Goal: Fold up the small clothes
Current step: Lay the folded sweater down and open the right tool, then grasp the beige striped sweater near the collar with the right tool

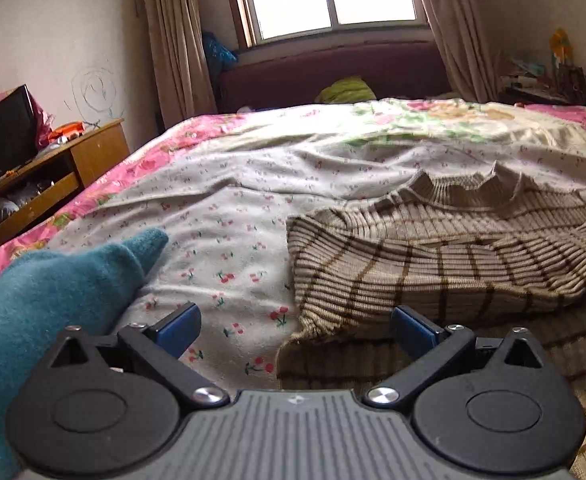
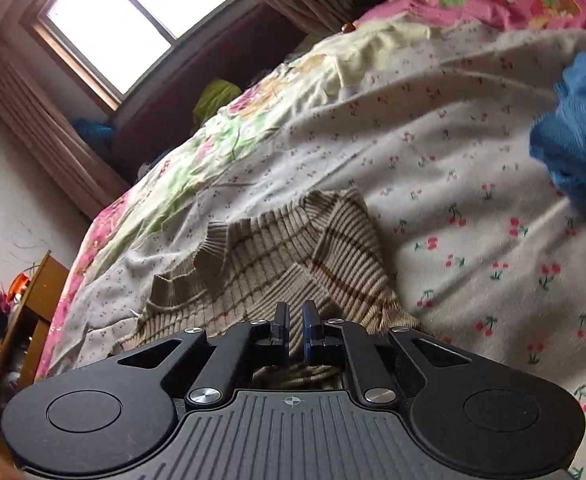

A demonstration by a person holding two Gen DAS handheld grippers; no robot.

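Note:
A beige ribbed sweater with brown stripes [image 1: 433, 256] lies partly folded on the cherry-print sheet [image 1: 229, 232], collar toward the window. My left gripper [image 1: 295, 328] stands wide open just above the sweater's near left edge, nothing pressed between its blue pads [image 1: 181, 326]. In the right wrist view the sweater [image 2: 277, 256] lies under and ahead of my right gripper [image 2: 295, 320]. Its jaws are close together with a slim gap, and I see no cloth pinched between them. A teal knit piece [image 1: 53, 280] lies at the left, a blue garment [image 2: 577, 140] at the far right.
The bed has a pink floral cover [image 1: 141, 168] along its edges. A wooden cabinet [image 1: 73, 172] with a dark screen [image 1: 1, 132] stands left of the bed. A dark red headboard [image 1: 333, 72] and a green bundle [image 1: 345, 90] sit under the window.

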